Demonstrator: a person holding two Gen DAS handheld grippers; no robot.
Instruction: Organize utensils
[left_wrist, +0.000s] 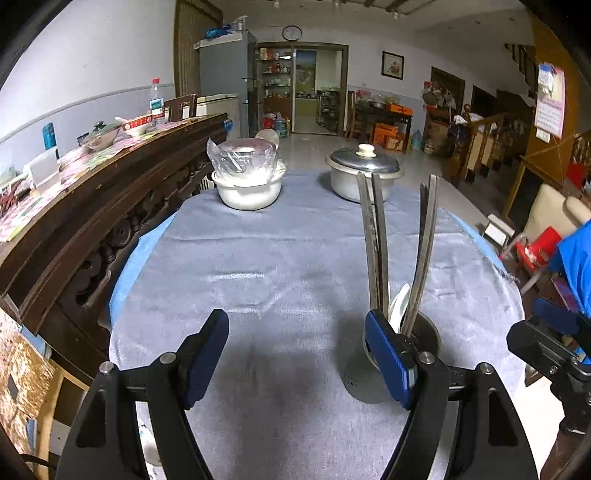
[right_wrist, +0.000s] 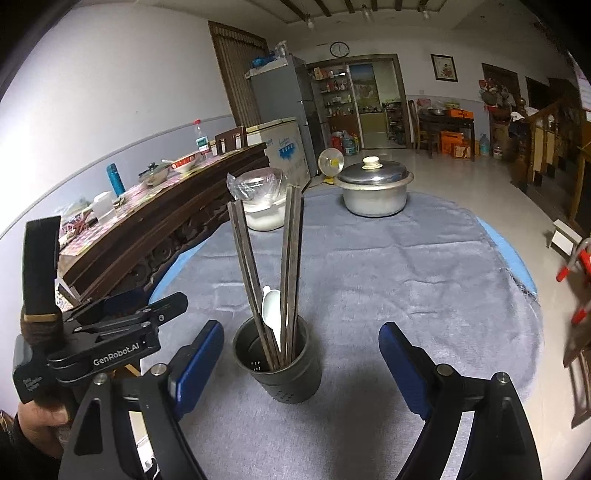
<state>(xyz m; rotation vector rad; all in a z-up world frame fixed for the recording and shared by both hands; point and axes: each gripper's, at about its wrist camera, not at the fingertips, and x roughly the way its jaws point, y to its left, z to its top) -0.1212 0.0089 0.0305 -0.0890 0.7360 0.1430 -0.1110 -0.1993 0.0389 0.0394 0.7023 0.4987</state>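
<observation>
A dark perforated metal utensil holder (right_wrist: 284, 373) stands upright on the grey cloth. In it are several long chopsticks (right_wrist: 291, 258) and a white spoon (right_wrist: 271, 306). My right gripper (right_wrist: 301, 326) is open, with the holder just ahead between its blue pads (right_wrist: 199, 362); neither pad touches it. In the left wrist view the holder (left_wrist: 428, 332) is half hidden behind the right-hand fingertip (left_wrist: 388, 354), and the chopsticks (left_wrist: 424, 240) rise above it. My left gripper (left_wrist: 295, 315) is open over bare cloth, to the left of the holder. A hand (right_wrist: 37, 417) holds it.
A lidded metal pot (right_wrist: 373, 192) and a white bowl under plastic wrap (left_wrist: 247, 181) stand at the table's far end. A dark carved sideboard (left_wrist: 110, 192) runs along the left. The round table's grey cloth (left_wrist: 277, 258) drops off at the right edge.
</observation>
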